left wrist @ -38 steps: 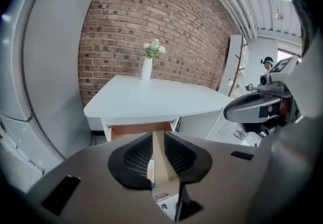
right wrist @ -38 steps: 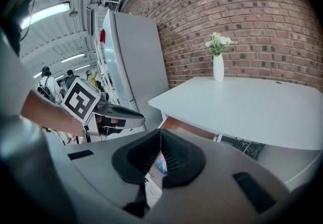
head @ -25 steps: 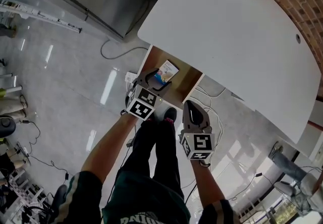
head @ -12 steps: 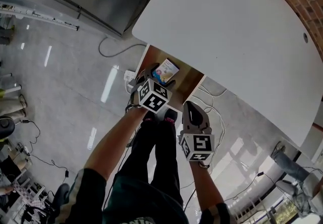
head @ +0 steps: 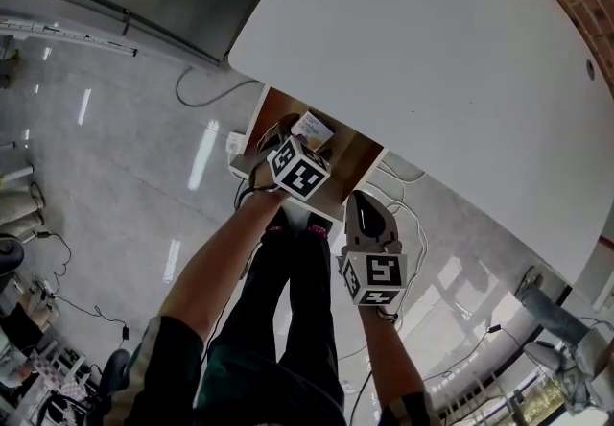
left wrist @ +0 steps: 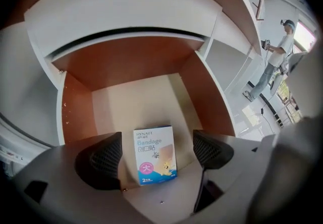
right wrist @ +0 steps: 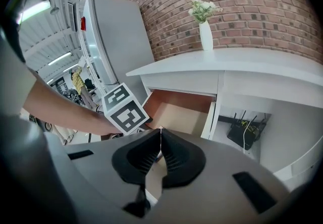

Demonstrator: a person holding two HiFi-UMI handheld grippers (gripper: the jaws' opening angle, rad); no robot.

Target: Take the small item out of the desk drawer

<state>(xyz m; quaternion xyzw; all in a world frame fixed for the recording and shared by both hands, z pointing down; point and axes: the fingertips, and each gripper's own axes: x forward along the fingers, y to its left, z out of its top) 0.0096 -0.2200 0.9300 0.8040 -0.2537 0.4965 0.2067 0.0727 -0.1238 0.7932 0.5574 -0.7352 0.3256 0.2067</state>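
I have the left gripper (left wrist: 157, 137) reaching into the open drawer (left wrist: 136, 99) under the white surface (head: 432, 50). Its fingers (left wrist: 101, 160) are opening and spread wide. The bandage box (left wrist: 154, 156) lies flat on the drawer floor between them, with neither pad pressing on it. The right gripper (right wrist: 160, 142) hangs outside the drawer, fingers pressed together on nothing.

To do this grasp well, I judge I should keep the box centred and lower until both pads flank its long edges. Then I should close squarely so it does not skid or twist, and lift straight up, clear of the drawer's front wall.

Count: one box, one drawer, two grippers, one vase (right wrist: 205, 34) of flowers on the surface.
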